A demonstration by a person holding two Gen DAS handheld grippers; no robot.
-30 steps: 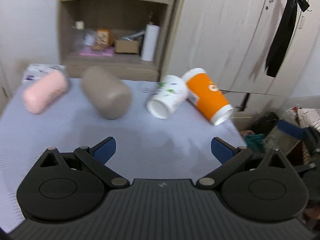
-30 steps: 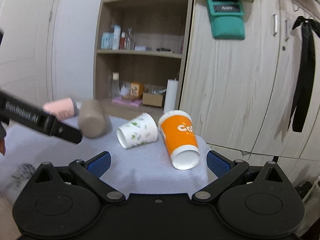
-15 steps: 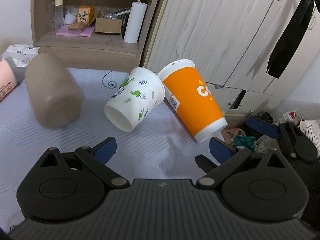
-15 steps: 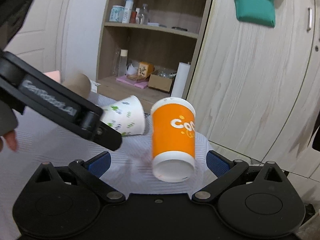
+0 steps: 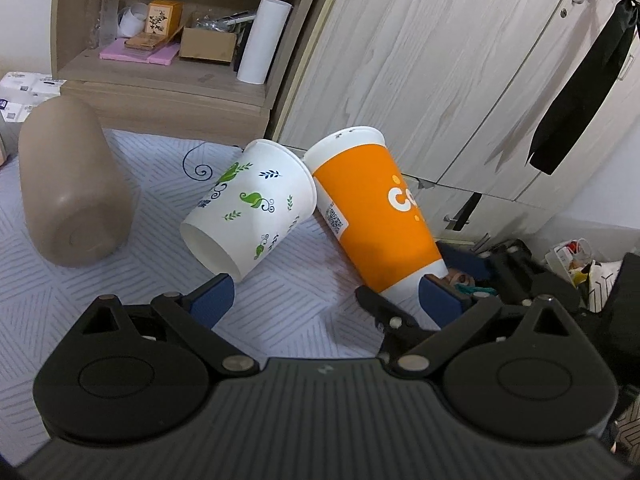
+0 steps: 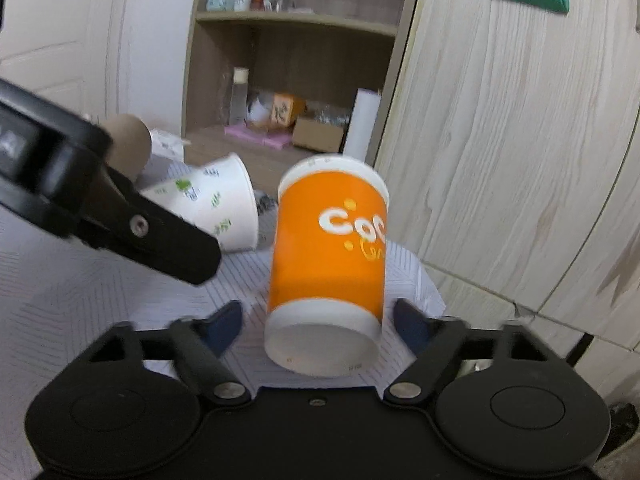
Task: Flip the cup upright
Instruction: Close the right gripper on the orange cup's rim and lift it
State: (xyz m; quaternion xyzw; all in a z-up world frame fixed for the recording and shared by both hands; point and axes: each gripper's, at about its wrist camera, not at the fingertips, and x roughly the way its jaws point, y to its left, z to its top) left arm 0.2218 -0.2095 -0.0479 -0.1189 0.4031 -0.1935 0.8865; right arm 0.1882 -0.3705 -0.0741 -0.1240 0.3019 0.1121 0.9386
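Observation:
An orange paper cup (image 5: 372, 208) lies on its side on the pale patterned tablecloth (image 5: 100, 292), base toward me. A white leaf-print cup (image 5: 248, 204) lies on its side just left of it, touching it. My left gripper (image 5: 326, 300) is open, its fingertips flanking the near ends of both cups. In the right wrist view the orange cup (image 6: 328, 264) lies between the fingers of my open right gripper (image 6: 318, 326), base nearest me, not touched. The white cup (image 6: 216, 208) lies behind the left gripper's finger (image 6: 132, 236).
A brown cup (image 5: 72, 184) lies on its side at the table's left. A wooden shelf unit (image 5: 168, 60) and wardrobe doors (image 5: 440, 60) stand behind the table. The table's right edge drops off by the orange cup, with clutter (image 5: 576, 256) on the floor.
Both grippers have moved forward toward the cups. The orange cup now sits between the right gripper's fingers. The left gripper has closed in on the white and orange cups.

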